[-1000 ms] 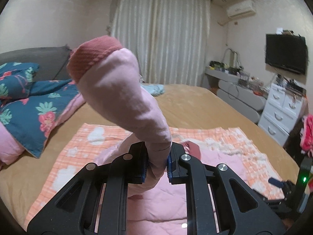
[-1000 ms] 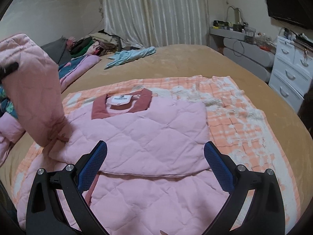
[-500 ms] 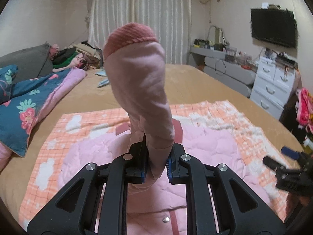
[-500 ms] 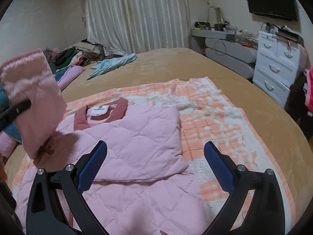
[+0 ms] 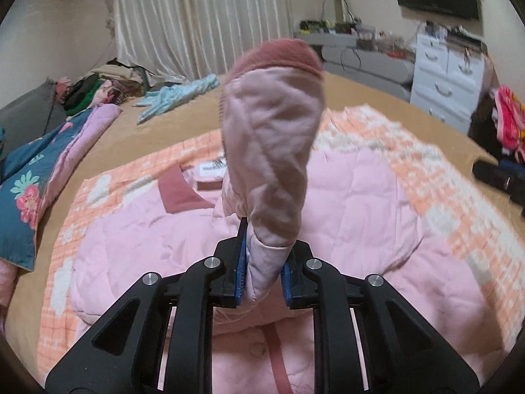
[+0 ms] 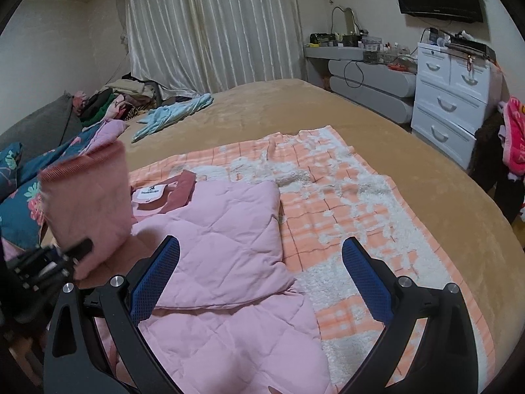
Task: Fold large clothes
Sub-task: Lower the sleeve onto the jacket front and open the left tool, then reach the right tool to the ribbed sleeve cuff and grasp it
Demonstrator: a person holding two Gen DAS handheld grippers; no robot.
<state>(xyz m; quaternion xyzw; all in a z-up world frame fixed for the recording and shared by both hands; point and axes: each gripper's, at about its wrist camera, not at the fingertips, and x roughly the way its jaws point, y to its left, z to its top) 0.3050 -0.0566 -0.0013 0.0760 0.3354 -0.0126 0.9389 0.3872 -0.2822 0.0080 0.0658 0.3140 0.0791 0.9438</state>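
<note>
Jacket [image 6: 216, 236] on blanket [image 6: 344, 203] on bed [image 6: 295, 111], dresser [image 6: 452, 98] right, pillows [image 6: 19, 197] left

The left wrist view looks forward along its own fingers, low and close over the pink jacket [image 5: 361, 197], facing the curtain [image 5: 203, 23] at 12 o'clock; a raised sleeve [image 5: 272, 131] fills its centre and hides what lies behind. The right wrist view sits a little higher and to the right, also facing the curtain [image 6: 213, 29], with the white drawers [image 6: 452, 105] at 2 o'clock. Both share the jacket [image 6: 223, 236], checked blanket [image 6: 344, 197], bed [image 6: 295, 111] and far wall. A blurred dark shape at 3 o'clock in the left view is probably the right gripper [image 5: 502, 177].
</note>
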